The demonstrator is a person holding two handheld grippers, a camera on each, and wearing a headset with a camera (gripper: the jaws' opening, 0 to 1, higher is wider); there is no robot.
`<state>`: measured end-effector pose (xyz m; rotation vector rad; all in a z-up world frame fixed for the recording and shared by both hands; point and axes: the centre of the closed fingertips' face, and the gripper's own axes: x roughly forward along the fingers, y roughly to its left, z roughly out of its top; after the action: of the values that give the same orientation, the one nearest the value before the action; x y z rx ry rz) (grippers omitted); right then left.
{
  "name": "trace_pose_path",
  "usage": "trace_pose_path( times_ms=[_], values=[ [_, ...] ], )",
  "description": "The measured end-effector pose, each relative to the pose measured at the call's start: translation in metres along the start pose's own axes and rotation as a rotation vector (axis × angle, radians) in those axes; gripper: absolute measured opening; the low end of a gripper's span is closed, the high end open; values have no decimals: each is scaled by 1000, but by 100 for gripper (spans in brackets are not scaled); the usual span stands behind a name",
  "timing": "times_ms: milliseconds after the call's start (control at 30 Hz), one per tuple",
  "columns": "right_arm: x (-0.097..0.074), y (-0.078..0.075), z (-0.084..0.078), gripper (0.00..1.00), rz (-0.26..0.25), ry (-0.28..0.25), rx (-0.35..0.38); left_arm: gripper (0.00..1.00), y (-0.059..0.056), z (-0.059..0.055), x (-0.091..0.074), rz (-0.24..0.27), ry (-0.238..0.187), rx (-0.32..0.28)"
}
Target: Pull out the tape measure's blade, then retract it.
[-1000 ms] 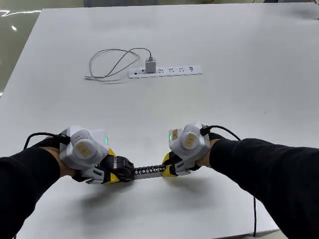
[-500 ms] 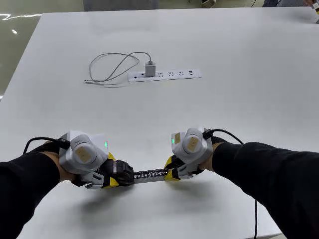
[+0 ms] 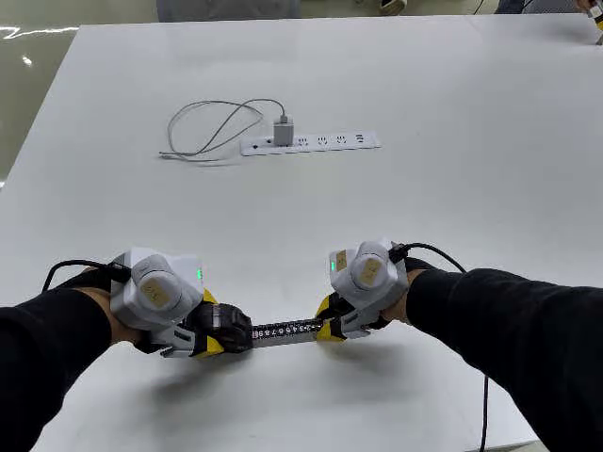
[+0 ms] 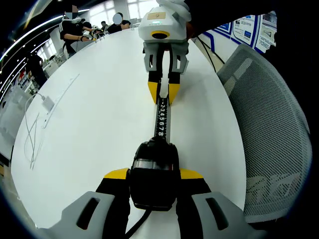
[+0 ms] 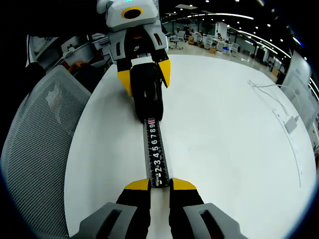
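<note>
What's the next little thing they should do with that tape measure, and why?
Probably draw the right gripper a bit farther from the left gripper, along the table. The right one pinches the tip of the blade, the left clamps the black case, and just a short numbered stretch is out, so pulling isn't finished.

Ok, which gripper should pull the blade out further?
Right, probably: the right gripper pinches the blade tip, while the left gripper clamps the case as anchor.
</note>
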<state>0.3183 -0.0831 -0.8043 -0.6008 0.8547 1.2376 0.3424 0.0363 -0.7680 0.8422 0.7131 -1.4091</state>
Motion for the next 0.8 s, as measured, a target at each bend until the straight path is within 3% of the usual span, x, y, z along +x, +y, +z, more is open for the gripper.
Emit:
trace_pose_path(
  times_ms=[800],
  values=[
    [-5, -1, -8, 10, -3, 5, 11, 30, 0, 0, 0, 3, 3, 3]
  ],
)
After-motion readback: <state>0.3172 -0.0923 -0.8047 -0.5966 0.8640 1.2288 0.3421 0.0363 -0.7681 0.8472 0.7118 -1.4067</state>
